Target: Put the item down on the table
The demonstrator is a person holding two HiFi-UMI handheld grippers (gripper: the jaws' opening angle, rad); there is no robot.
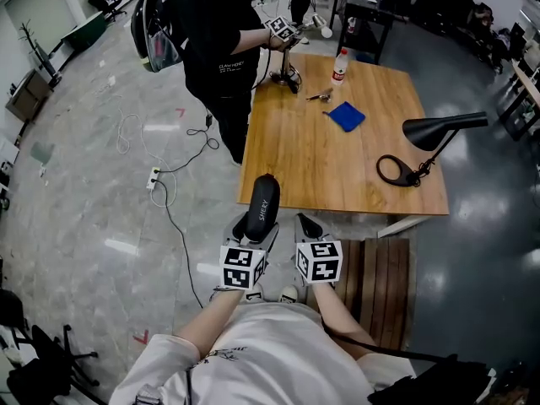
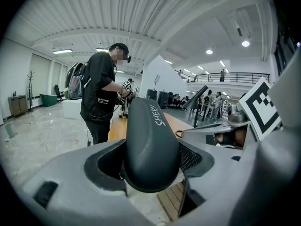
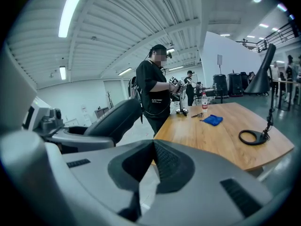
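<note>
Black case (image 1: 262, 199) – by its rounded, oblong shape probably a spectacle case, lettered "SHERY" in white on its top – is clamped between the jaws of the left gripper (image 1: 258, 226). The jaws are spread wide around it, and their ribbed pads are pressed against both of its sides. The case is pointed forward, away from the person, and is kept clear of the wooden table (image 1: 321, 167). In the head view its far end is seen against the table's near left corner, but whether it is above the tabletop or only in front of it cannot be told from that steep angle.

The right gripper (image 1: 309, 226) is carried just beside the left one. Its jaws are brought together at the tips, and nothing is held between them.

Farther back on the table a blue cloth (image 1: 346, 116) is spread, with a plastic bottle (image 1: 339, 66) beyond it. A black desk lamp (image 1: 443, 129) is set near the right edge, its cord coiled beside it. At the far left corner a person in black (image 1: 215, 49) is seen – another marked gripper is held there over the tabletop.
</note>
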